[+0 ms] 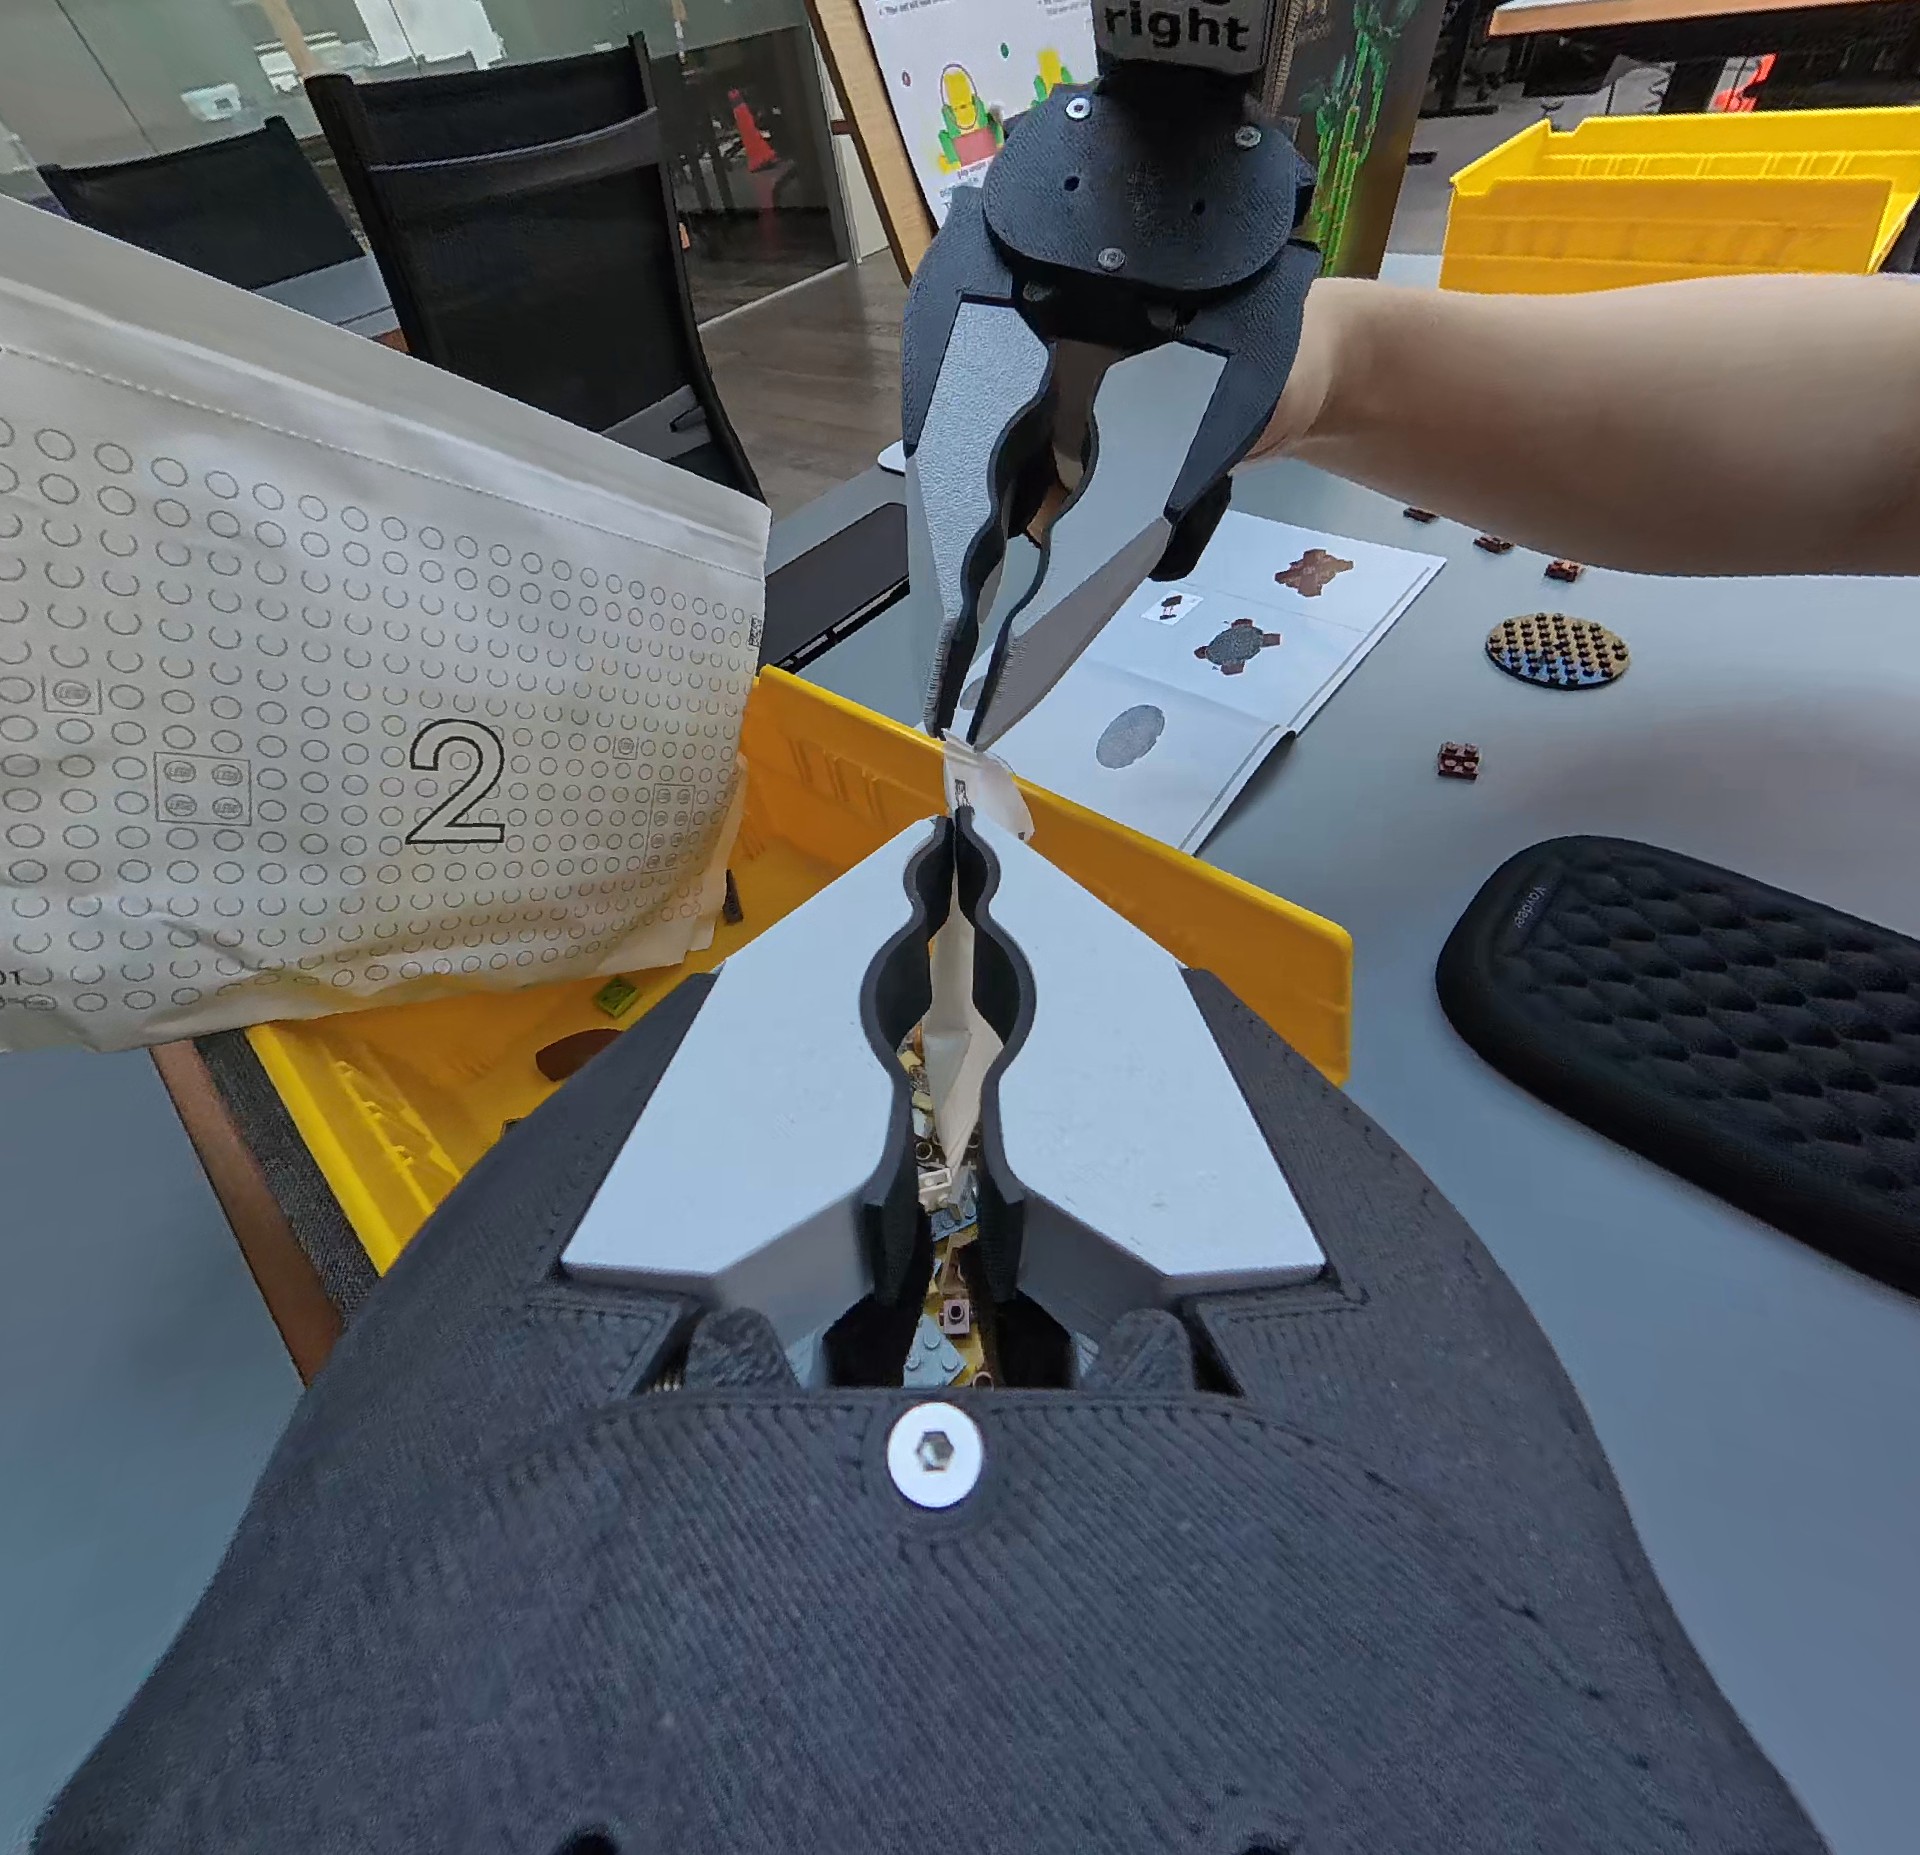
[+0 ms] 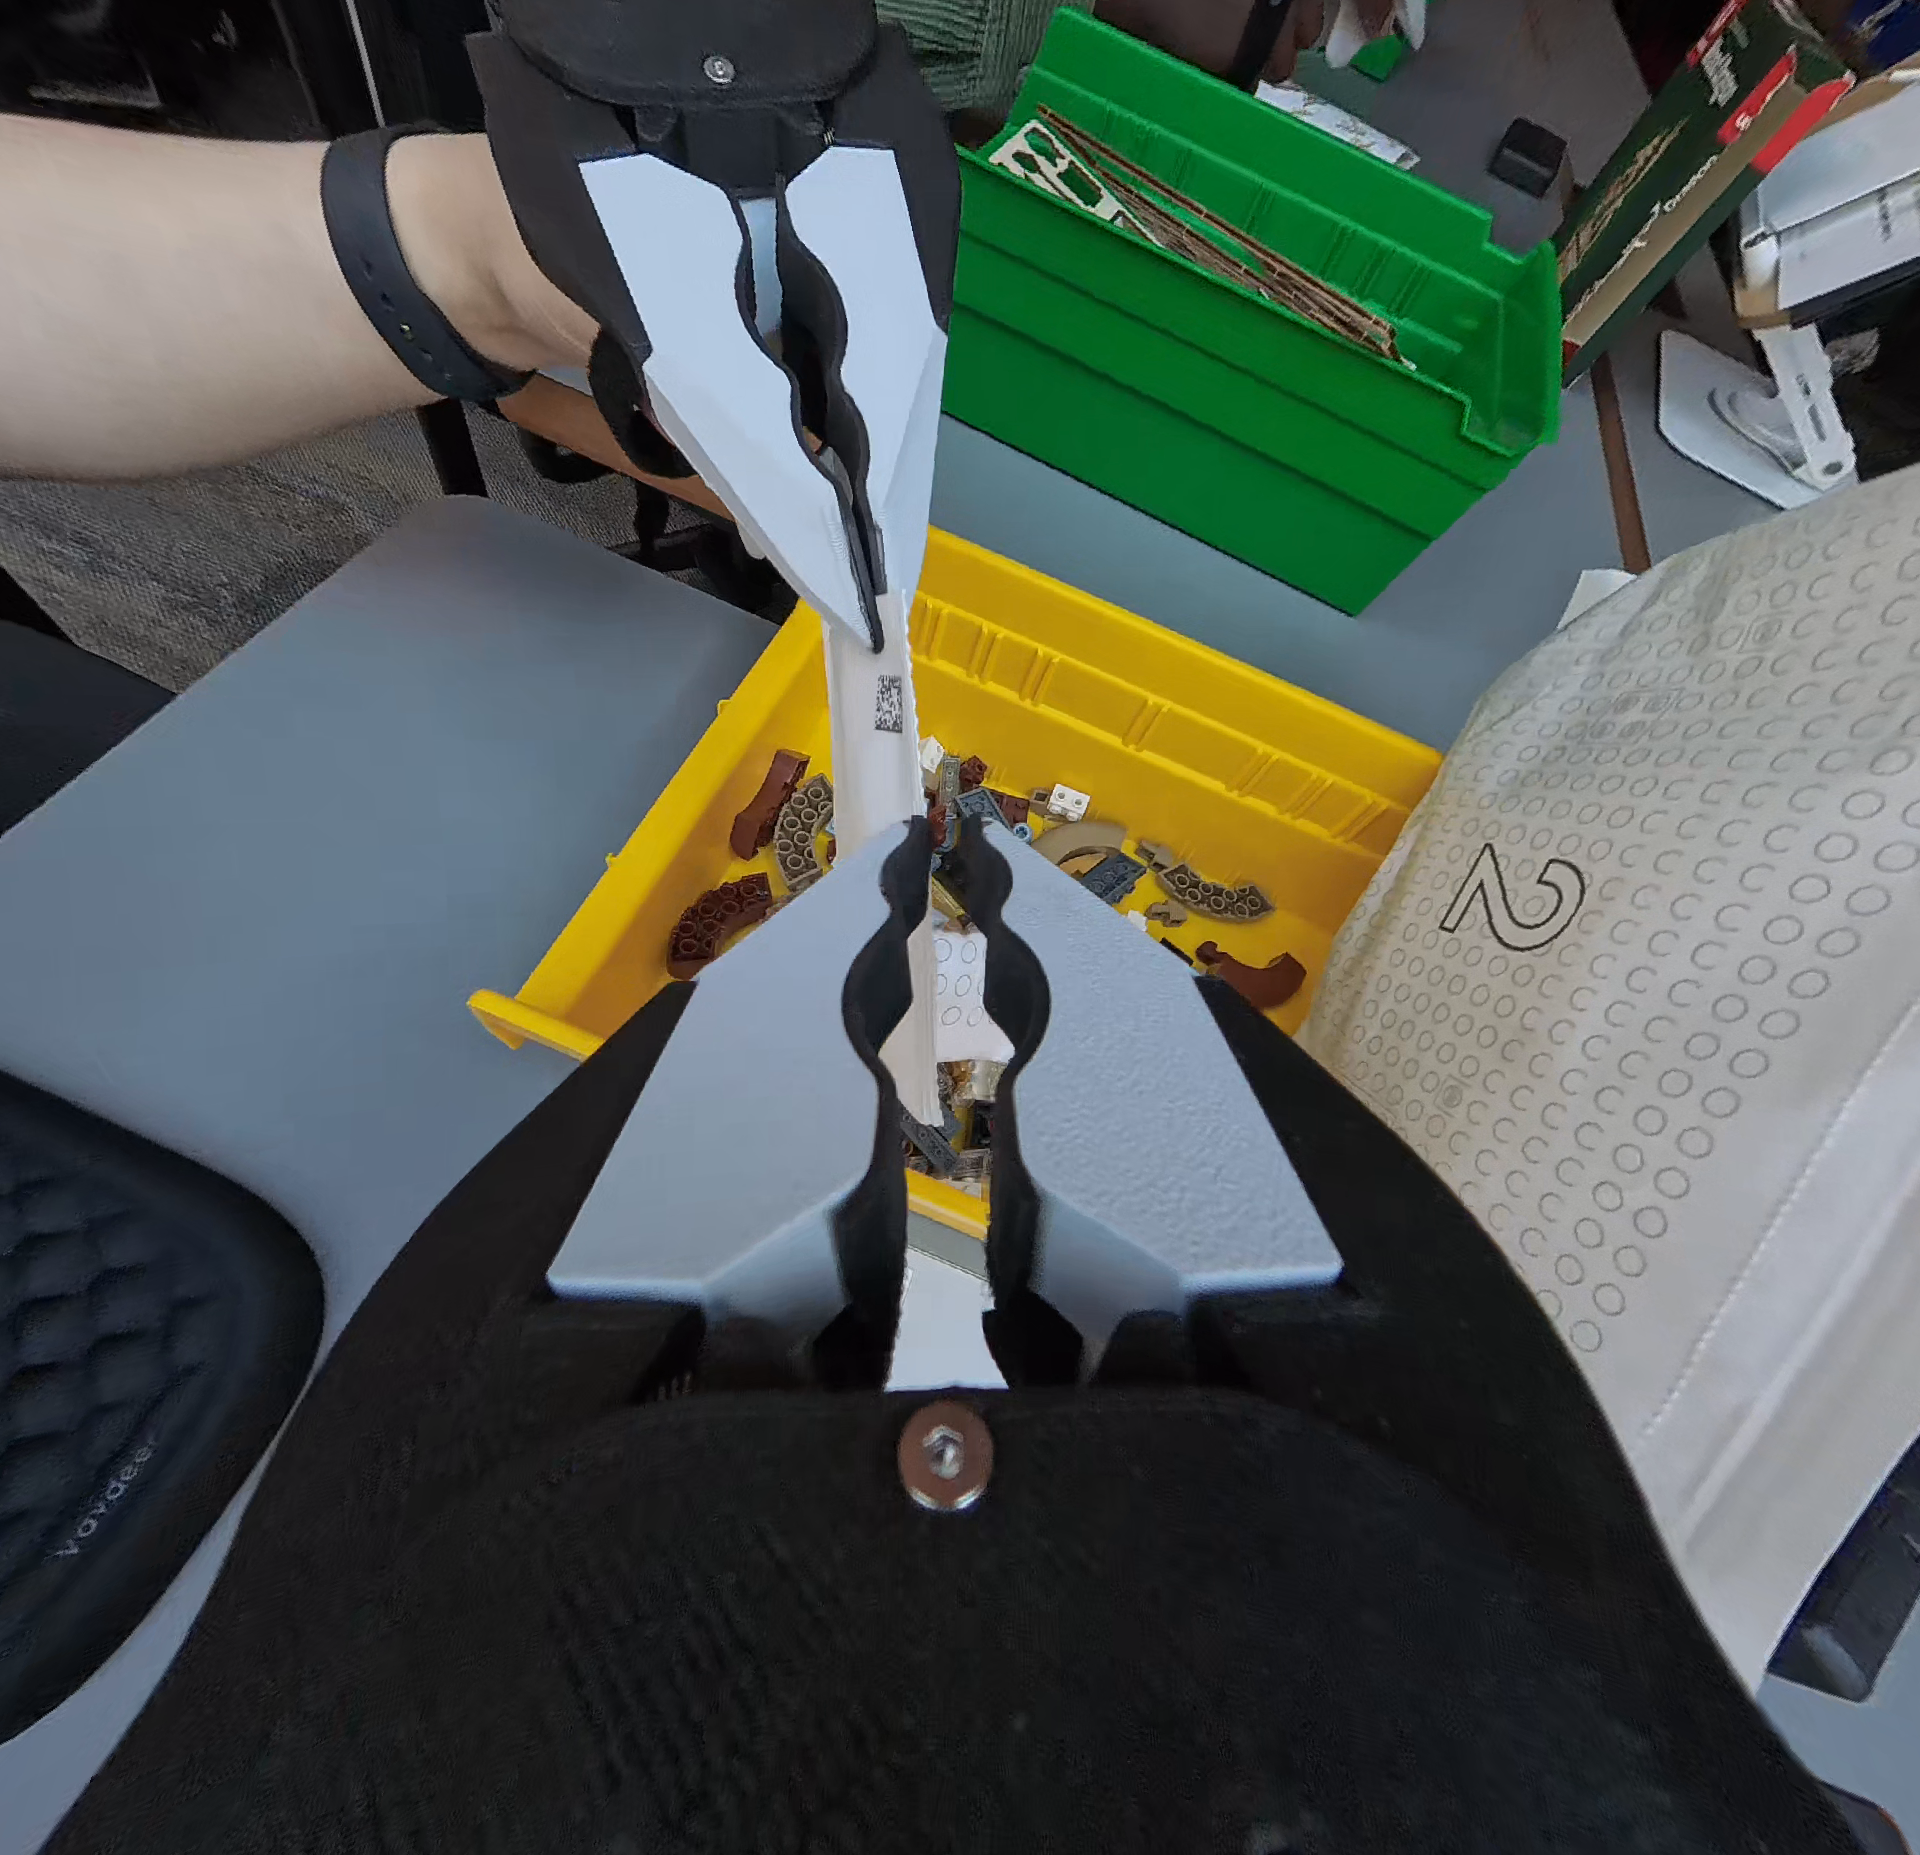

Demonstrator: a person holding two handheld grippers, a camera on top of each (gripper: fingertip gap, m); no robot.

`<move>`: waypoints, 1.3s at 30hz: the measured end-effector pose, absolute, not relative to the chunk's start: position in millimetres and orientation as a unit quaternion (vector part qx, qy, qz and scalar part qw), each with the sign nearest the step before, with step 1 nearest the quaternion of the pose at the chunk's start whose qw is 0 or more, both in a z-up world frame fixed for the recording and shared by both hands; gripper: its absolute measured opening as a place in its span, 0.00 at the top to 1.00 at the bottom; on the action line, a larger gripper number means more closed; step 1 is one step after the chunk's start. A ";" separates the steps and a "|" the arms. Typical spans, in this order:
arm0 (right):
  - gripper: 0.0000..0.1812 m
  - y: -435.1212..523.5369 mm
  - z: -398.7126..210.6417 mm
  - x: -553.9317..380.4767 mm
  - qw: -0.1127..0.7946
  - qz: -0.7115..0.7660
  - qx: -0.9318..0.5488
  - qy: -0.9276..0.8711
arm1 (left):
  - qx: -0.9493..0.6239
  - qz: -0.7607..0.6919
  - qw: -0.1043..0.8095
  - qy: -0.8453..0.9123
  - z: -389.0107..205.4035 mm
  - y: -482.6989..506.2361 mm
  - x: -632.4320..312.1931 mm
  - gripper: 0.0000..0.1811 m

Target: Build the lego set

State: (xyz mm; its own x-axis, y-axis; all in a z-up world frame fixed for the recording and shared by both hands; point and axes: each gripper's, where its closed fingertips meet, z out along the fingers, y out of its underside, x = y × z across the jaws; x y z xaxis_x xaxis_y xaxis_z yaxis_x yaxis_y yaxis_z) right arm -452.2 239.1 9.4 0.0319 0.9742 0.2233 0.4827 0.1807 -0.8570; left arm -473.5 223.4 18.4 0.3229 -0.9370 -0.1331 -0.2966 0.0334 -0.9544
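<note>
Both grippers are shut on one small white paper bag (image 1: 985, 775), stretched between them above a yellow bin (image 1: 1195, 870). My left gripper (image 1: 954, 831) holds the near end in the left wrist view. My right gripper (image 1: 958, 730) comes down from above and pinches the far end. In the right wrist view my right gripper (image 2: 940, 831) holds the bag (image 2: 878, 756) low, and the left gripper (image 2: 878, 636) holds it from above. Several brown, tan and grey lego pieces (image 2: 800, 829) lie in the yellow bin (image 2: 1143, 704). A large white numbered bag (image 1: 364, 714) leans on the bin.
An open instruction booklet (image 1: 1226, 652), a round black studded plate (image 1: 1555, 650) and small brown bricks (image 1: 1458, 761) lie on the grey table. A black padded wrist rest (image 1: 1683, 1026) lies at the right. A green bin (image 2: 1226, 351) stands beyond the yellow one. A black chair (image 1: 520, 226) stands behind.
</note>
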 end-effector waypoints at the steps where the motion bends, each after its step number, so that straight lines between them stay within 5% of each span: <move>1: 0.96 238.5 10.2 -454.4 0.432 0.280 -0.572 -0.638 | -0.625 -0.308 0.520 0.494 18.4 223.3 -472.8 1.00; 17: 0.85 228.9 14.8 -466.0 0.386 0.351 -0.588 -0.618 | -0.626 -0.290 0.519 0.505 19.1 223.8 -475.4 1.00; 18: 0.87 227.4 13.5 -467.9 0.383 0.349 -0.586 -0.622 | -0.625 -0.291 0.518 0.506 19.3 223.2 -474.3 1.00; 19: 1.00 225.7 13.3 -468.9 0.385 0.347 -0.580 -0.629 | -0.625 -0.293 0.516 0.508 19.3 222.3 -473.0 1.00; 27: 1.00 226.7 21.5 -459.6 0.402 0.374 -0.565 -0.616 | -0.652 -0.311 0.491 0.487 11.6 221.7 -480.0 0.93; 34: 1.00 229.6 20.4 -458.5 0.403 0.378 -0.564 -0.613 | -0.645 -0.300 0.495 0.498 8.5 222.4 -475.4 1.00; 39: 1.00 233.7 25.9 -453.1 0.420 0.379 -0.562 -0.603 | -0.662 -0.309 0.498 0.467 10.8 227.8 -484.9 0.93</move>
